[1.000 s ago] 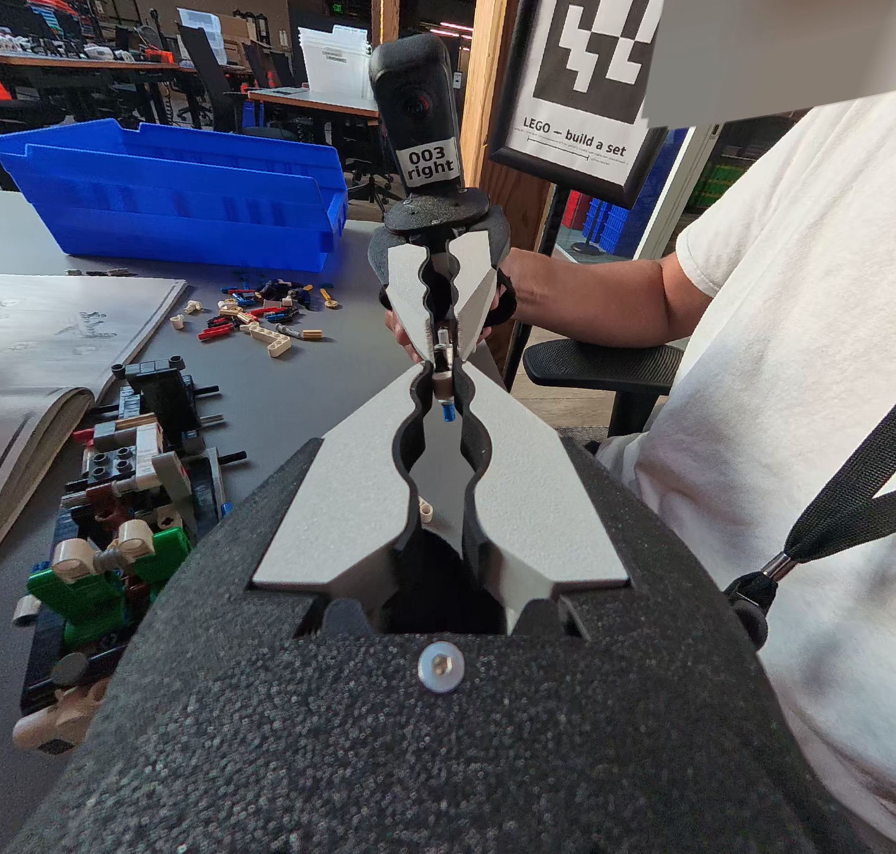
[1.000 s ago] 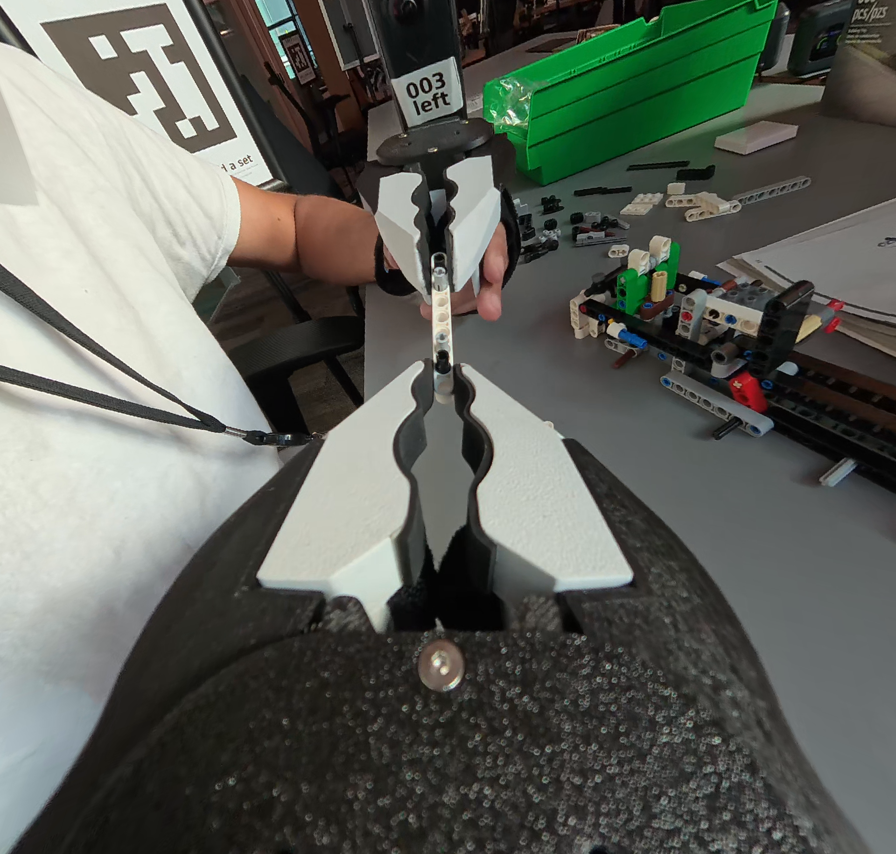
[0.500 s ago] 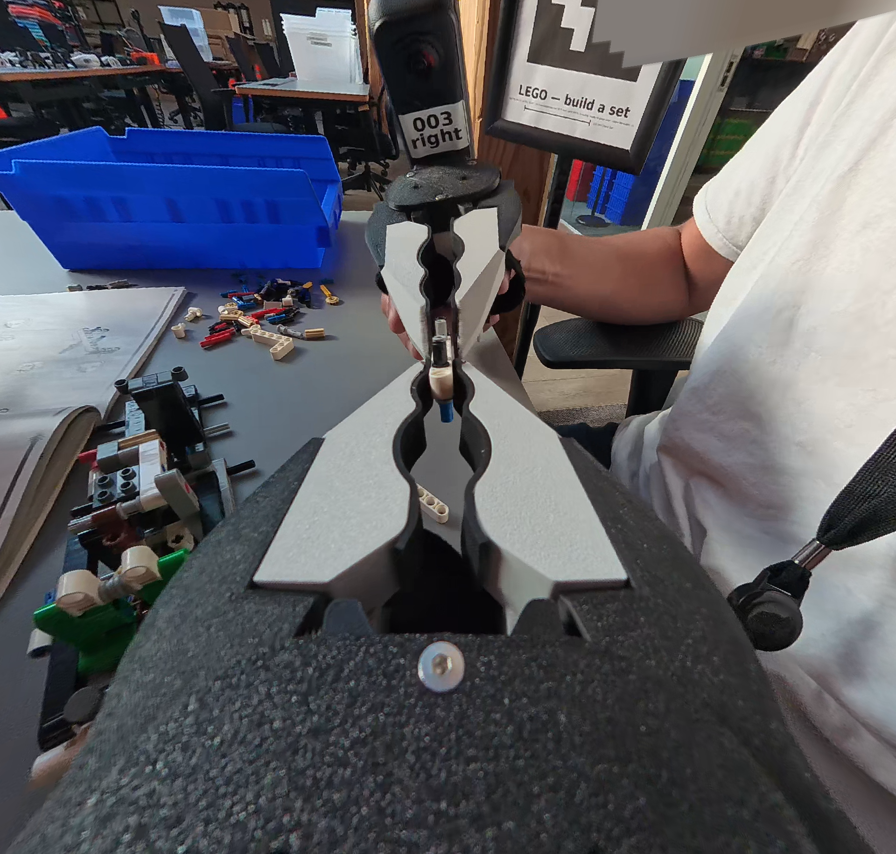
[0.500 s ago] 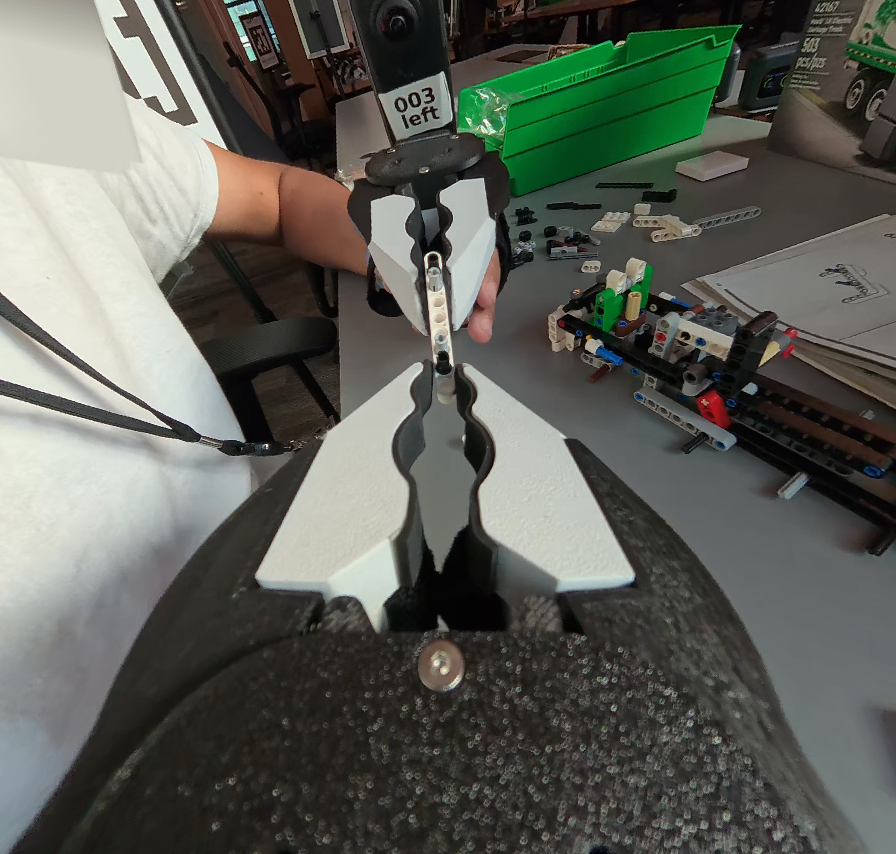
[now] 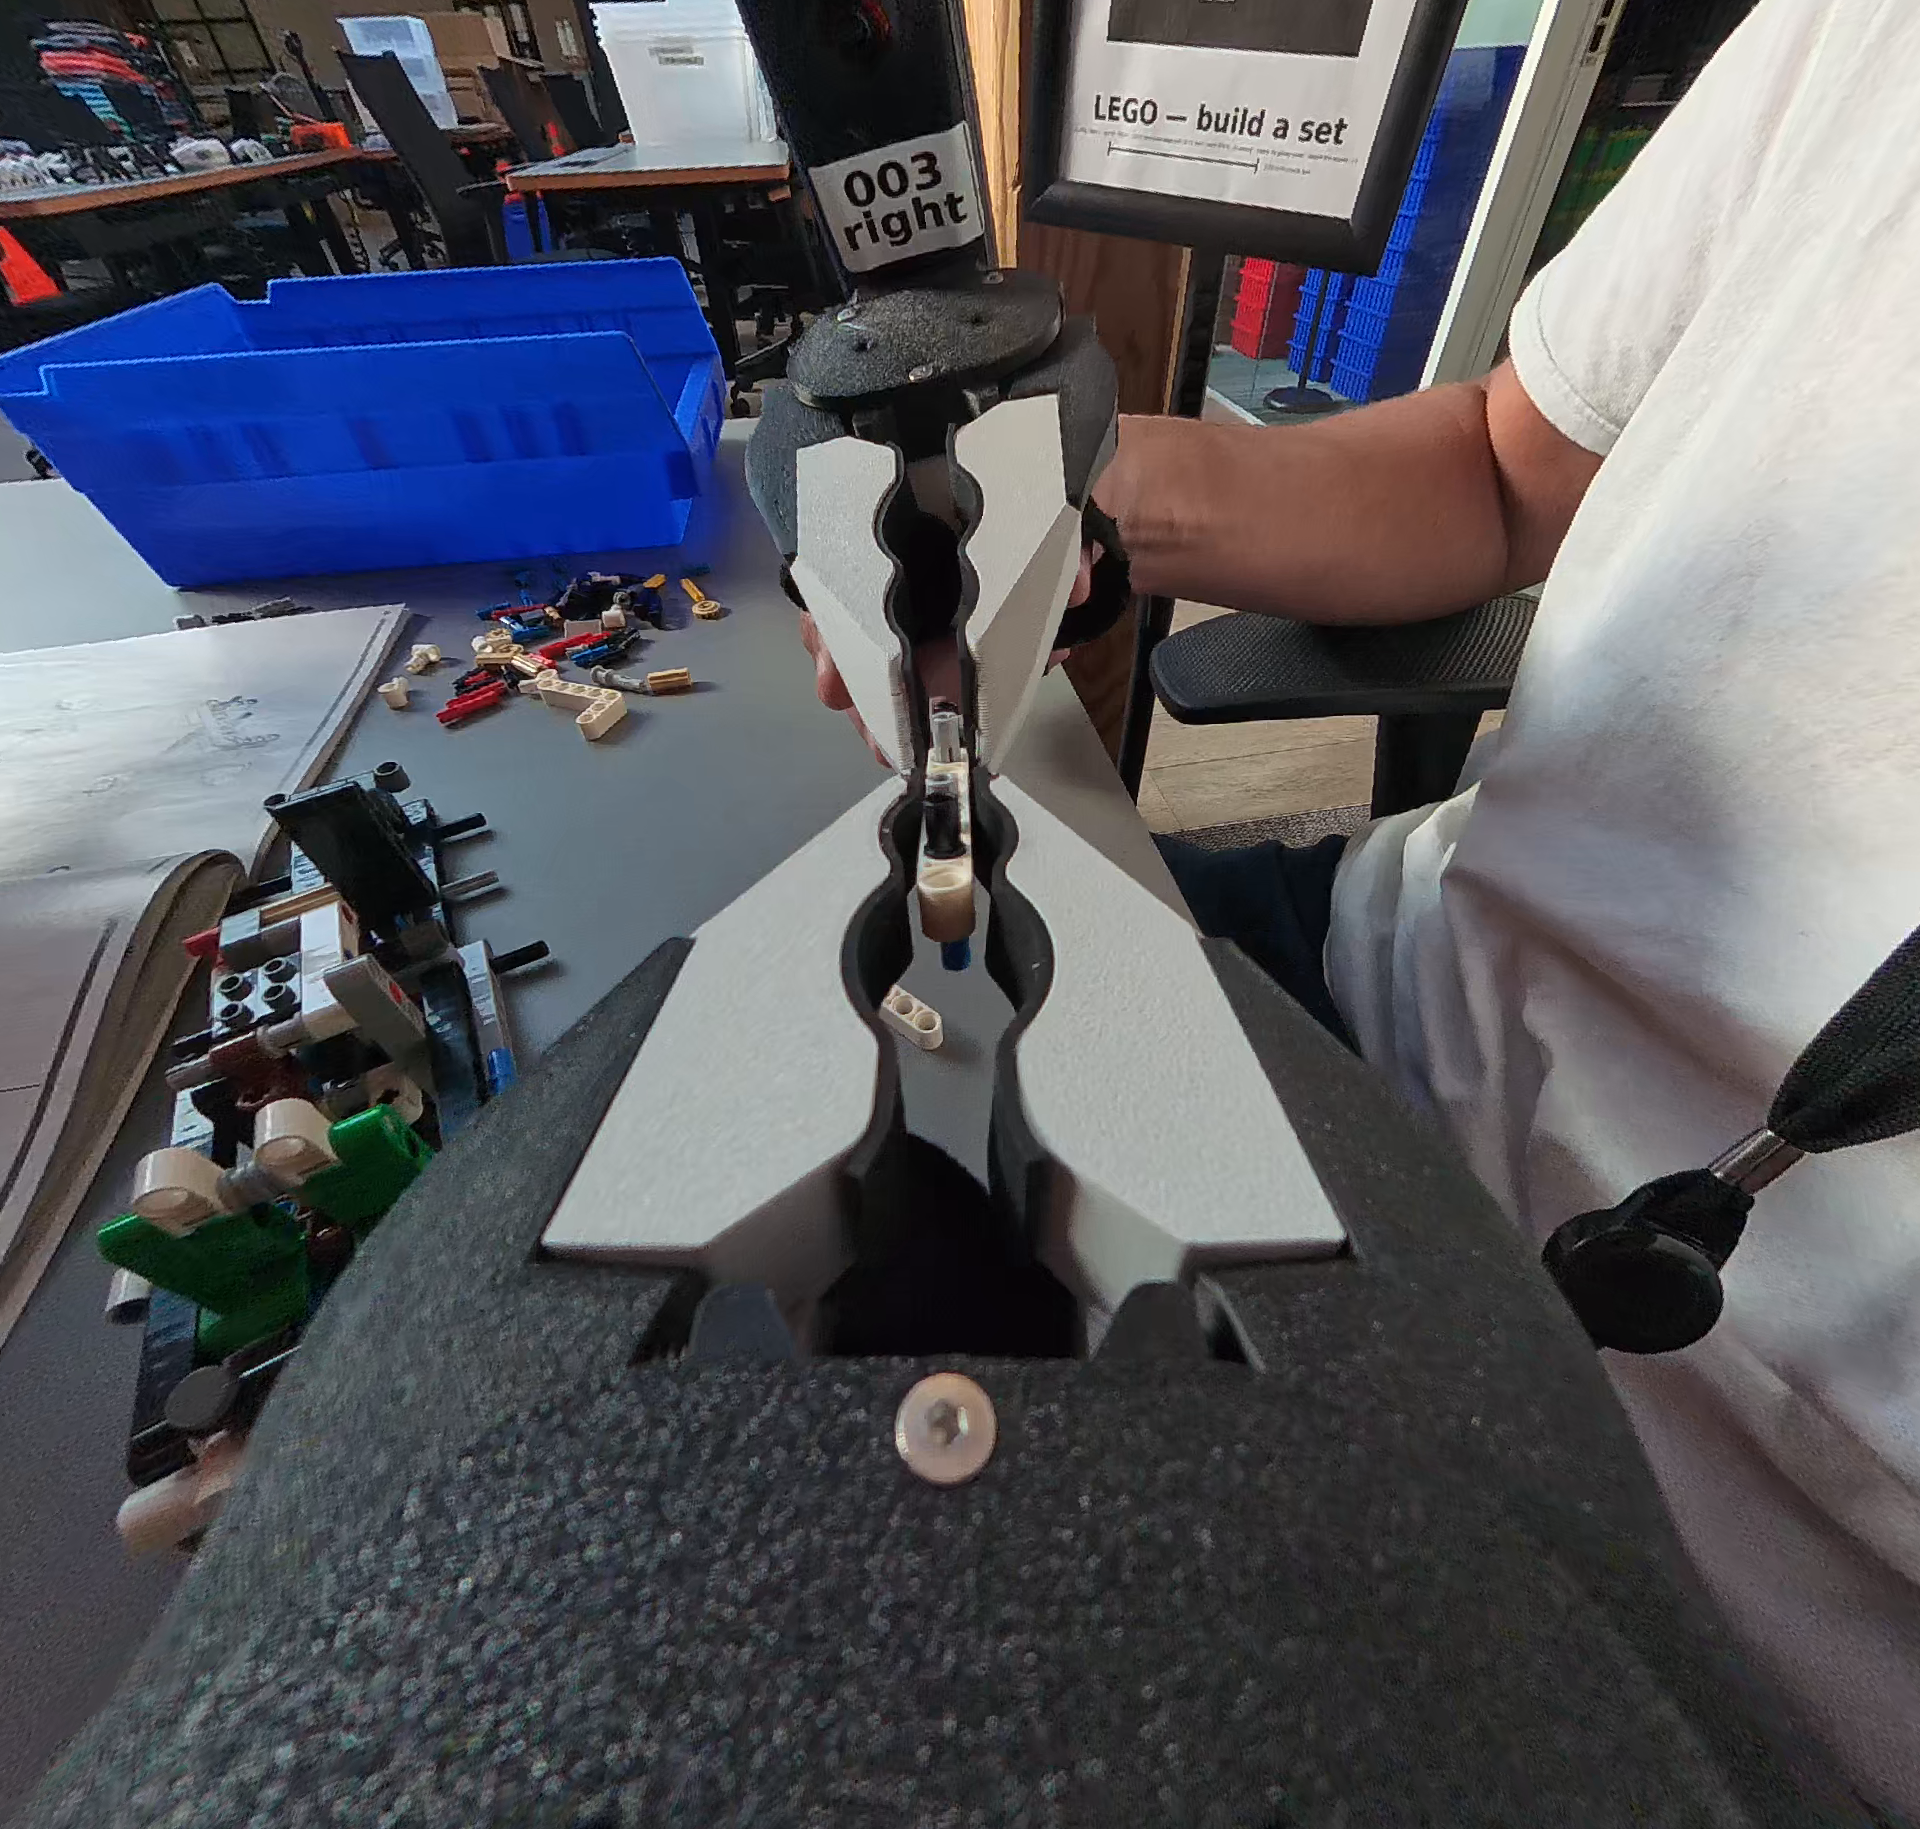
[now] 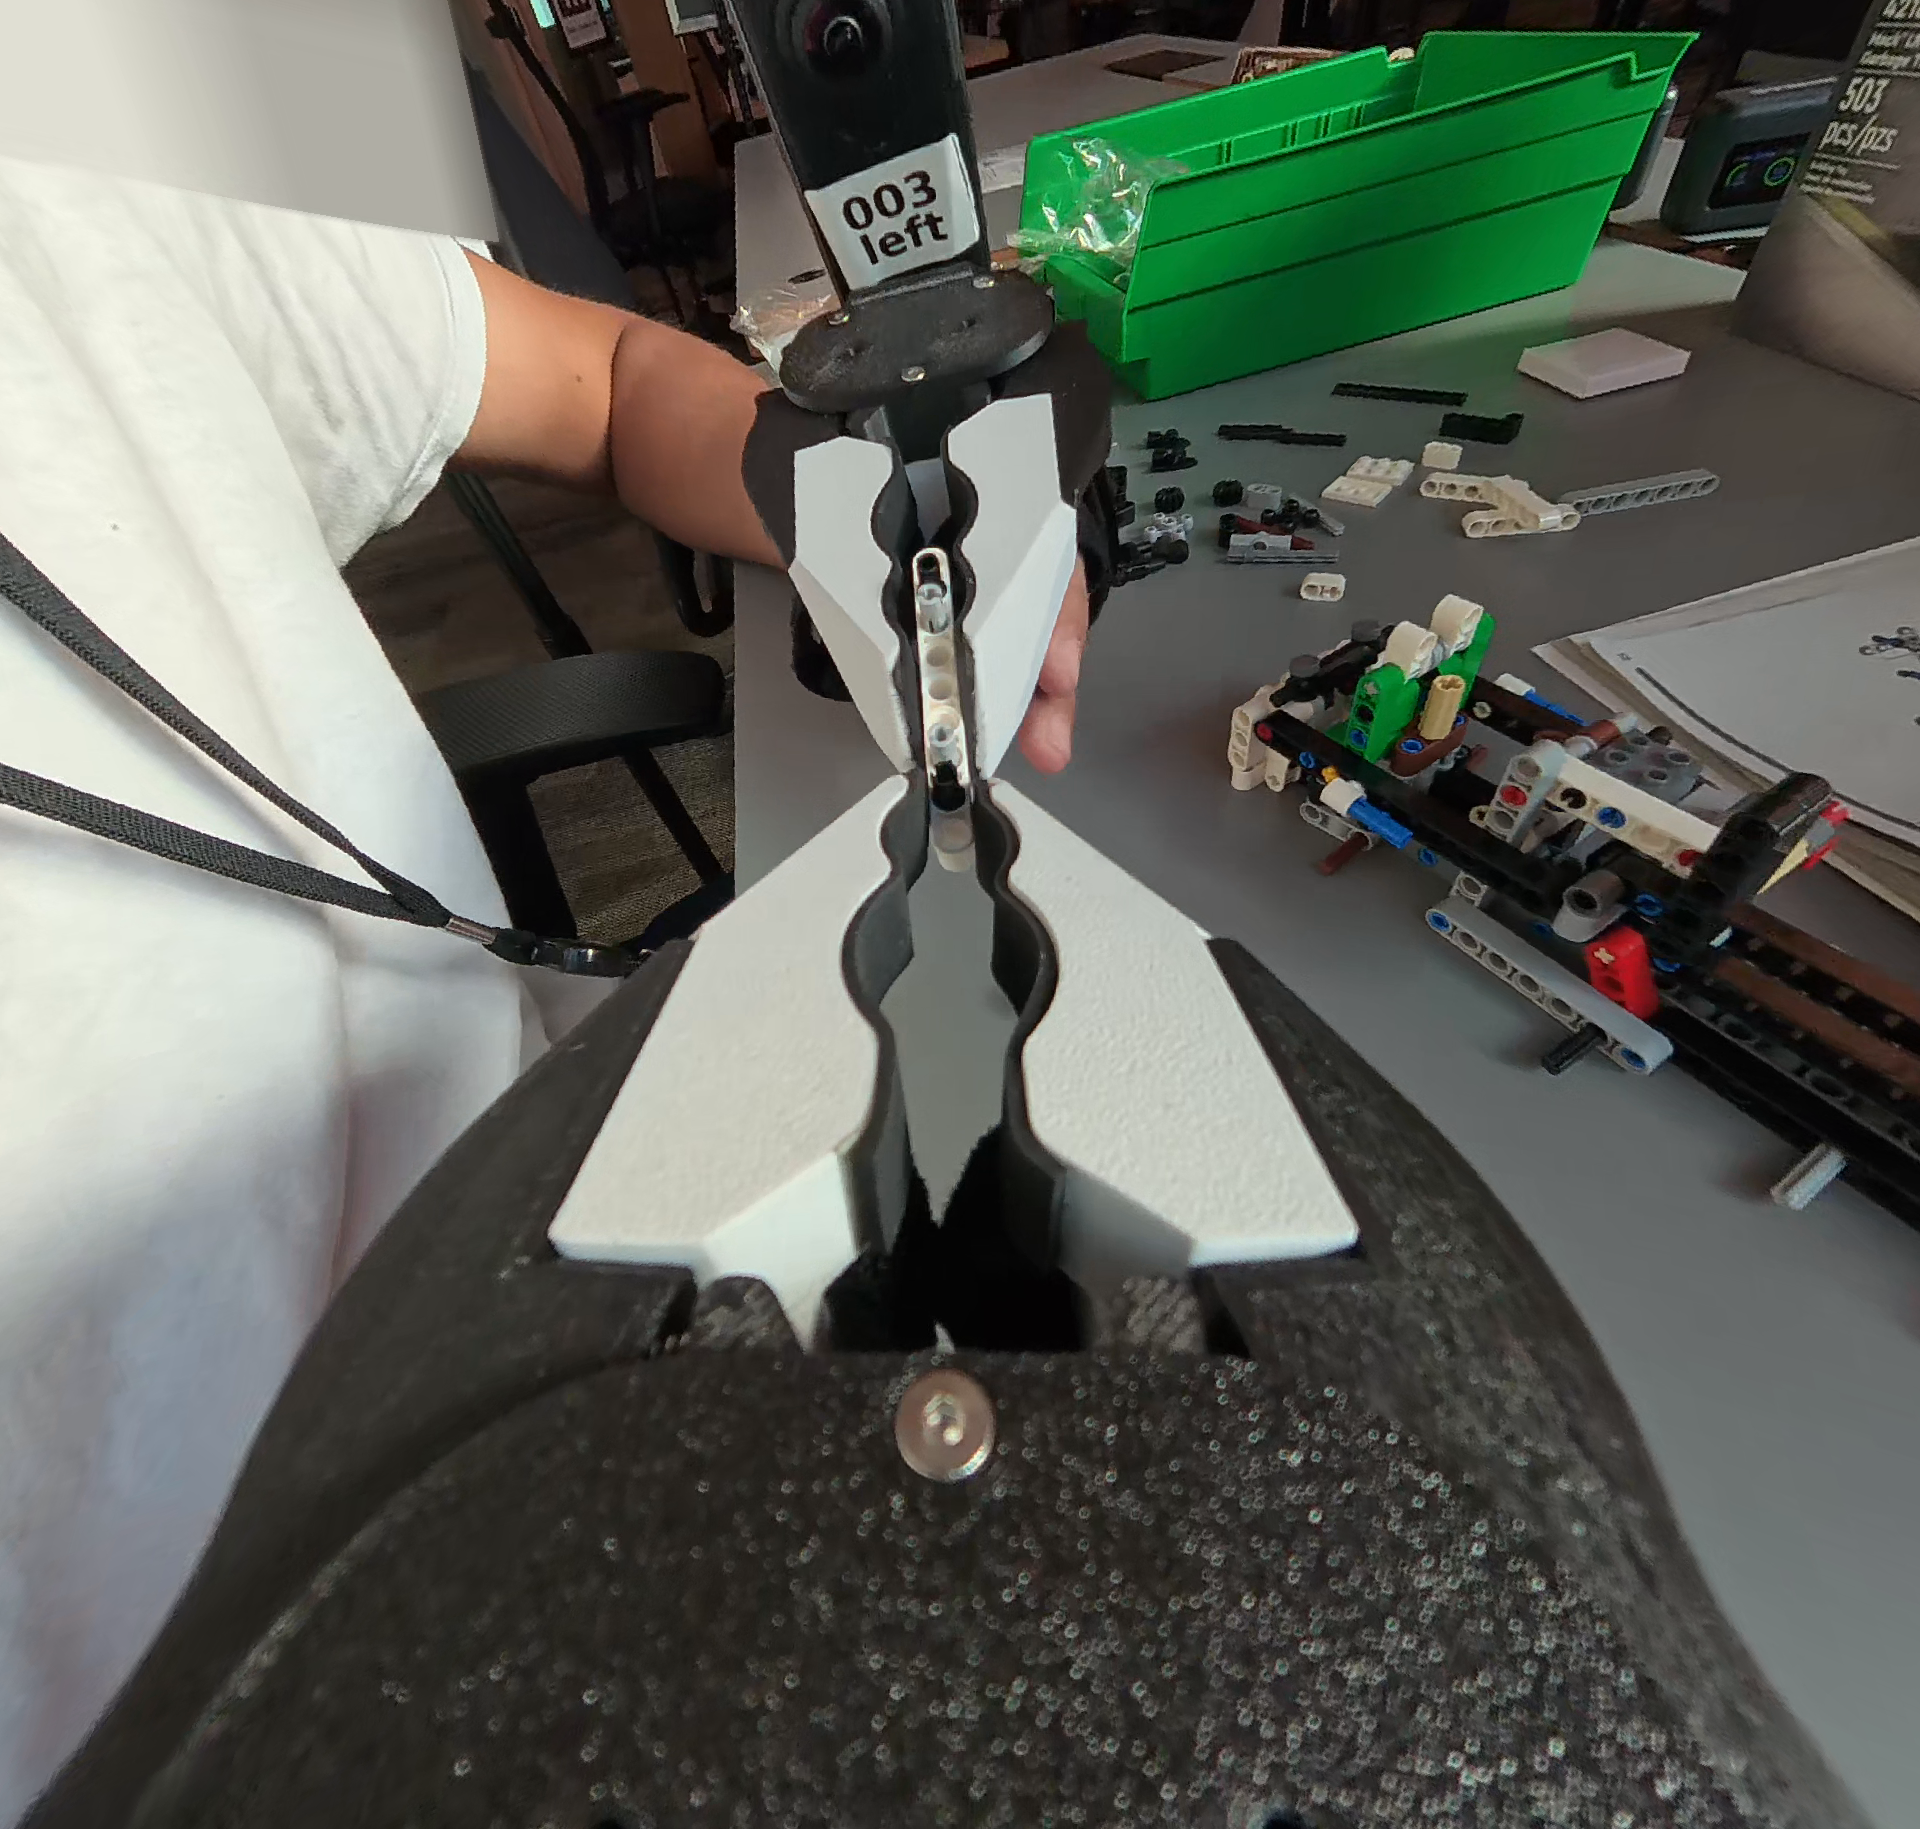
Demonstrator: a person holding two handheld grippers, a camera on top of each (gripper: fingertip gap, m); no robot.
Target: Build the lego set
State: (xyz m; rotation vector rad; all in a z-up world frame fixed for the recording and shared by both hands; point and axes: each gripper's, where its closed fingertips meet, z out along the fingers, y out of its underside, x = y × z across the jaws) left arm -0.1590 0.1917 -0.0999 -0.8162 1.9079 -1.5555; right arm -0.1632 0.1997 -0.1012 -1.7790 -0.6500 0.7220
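Gripping opposite ends of 1 white beam point(image 6: 940, 667), left gripper point(image 5: 943, 803) and right gripper point(image 6: 948, 792) meet tip-to-tip.

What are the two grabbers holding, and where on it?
The left gripper pinches a white lego beam along its length. The right gripper pinches the grey pin at the beam's near end.

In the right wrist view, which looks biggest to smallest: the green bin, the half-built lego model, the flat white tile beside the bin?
1. green bin
2. half-built lego model, though it sits nearer the camera, so its rank against the bin is unsure
3. flat white tile, clearly smallest
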